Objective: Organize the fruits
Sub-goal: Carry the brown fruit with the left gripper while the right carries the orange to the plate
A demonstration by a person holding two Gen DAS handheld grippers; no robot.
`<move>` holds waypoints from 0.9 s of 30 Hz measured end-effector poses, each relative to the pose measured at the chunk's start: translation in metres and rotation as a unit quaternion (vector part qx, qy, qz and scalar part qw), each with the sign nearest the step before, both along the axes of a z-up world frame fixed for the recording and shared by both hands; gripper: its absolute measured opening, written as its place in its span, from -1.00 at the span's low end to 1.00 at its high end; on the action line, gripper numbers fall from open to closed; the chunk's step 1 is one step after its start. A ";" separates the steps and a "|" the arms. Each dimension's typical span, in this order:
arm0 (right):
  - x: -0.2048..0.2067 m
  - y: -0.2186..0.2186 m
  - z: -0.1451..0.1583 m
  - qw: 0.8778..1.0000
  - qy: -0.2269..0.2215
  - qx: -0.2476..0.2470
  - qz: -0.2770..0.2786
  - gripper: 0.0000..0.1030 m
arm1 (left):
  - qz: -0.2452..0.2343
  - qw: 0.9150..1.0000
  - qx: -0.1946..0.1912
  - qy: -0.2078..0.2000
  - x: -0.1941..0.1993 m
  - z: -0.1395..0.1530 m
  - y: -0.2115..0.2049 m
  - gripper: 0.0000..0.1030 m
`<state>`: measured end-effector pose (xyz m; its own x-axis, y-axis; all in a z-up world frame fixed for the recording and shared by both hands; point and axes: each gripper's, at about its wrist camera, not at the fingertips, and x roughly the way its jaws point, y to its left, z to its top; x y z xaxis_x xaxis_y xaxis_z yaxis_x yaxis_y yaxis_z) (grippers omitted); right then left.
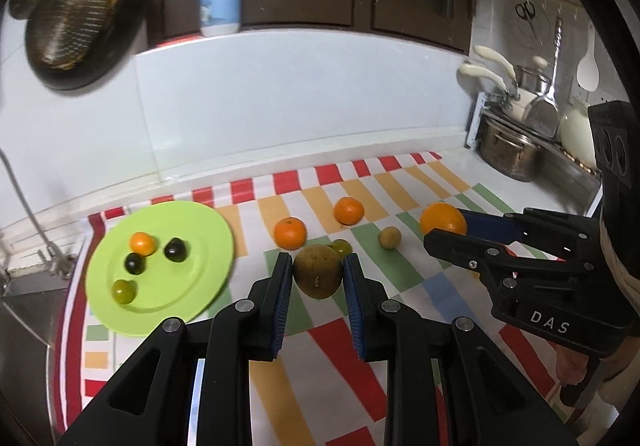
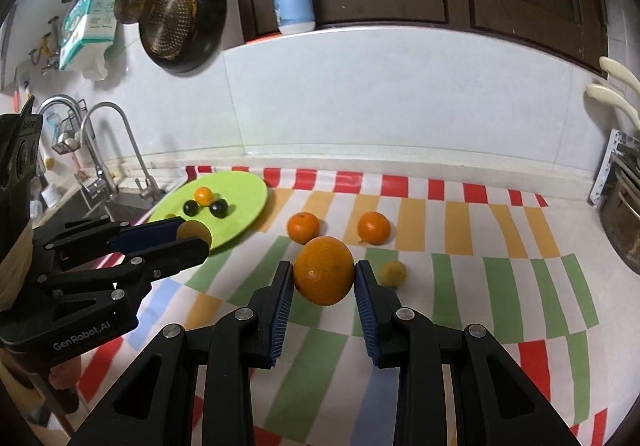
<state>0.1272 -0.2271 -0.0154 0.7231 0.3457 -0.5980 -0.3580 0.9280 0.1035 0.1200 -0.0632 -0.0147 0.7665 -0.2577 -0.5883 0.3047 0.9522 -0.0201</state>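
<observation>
Left gripper (image 1: 317, 278) has its jaws closed in on a brown fruit (image 1: 318, 271), the blue pads pressing either flank, and the fruit sits right at the fingertips; whether it is clear of the striped cloth (image 1: 344, 342) on the worktop, hard to tell. It's a dull, rough-skinned, roundish thing with a tiny stem nub facing the camera. Peeking out just behind it, a small green fruit (image 1: 342, 246). Over on the right, the right gripper (image 2: 324, 272) is clamped on a big orange (image 2: 325, 270), jaws spread moderately wide to take its girth, both pads touching the peel; it's bright, glossy, a little dimpled. Just beside the right-hand pad lies a small yellowish fruit (image 2: 394, 273) on the cloth, and beyond sit two tangerines (image 2: 303, 227) (image 2: 373, 227), apart from each other. At the far left of the cloth is the green plate (image 1: 200, 230), carrying a small orange fruit (image 1: 142, 243), two dark ones (image 1: 175, 249) (image 1: 134, 263) and a greenish one (image 1: 123, 291), loosely clustered. From the right wrist view, the left gripper's fingertips overlap the plate's near rim.
</observation>
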 end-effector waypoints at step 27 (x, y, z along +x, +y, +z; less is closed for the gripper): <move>-0.007 0.089 0.025 0.997 -0.033 0.027 0.071 -0.37 | 0.111 0.993 0.009 -0.046 -0.030 0.025 0.089 -0.50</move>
<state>0.1198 -0.1380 0.0098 0.7024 0.4770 -0.5283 -0.4924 0.8616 0.1232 0.0897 0.0256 0.0100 0.8535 -0.0668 -0.5167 0.0873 0.9961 0.0154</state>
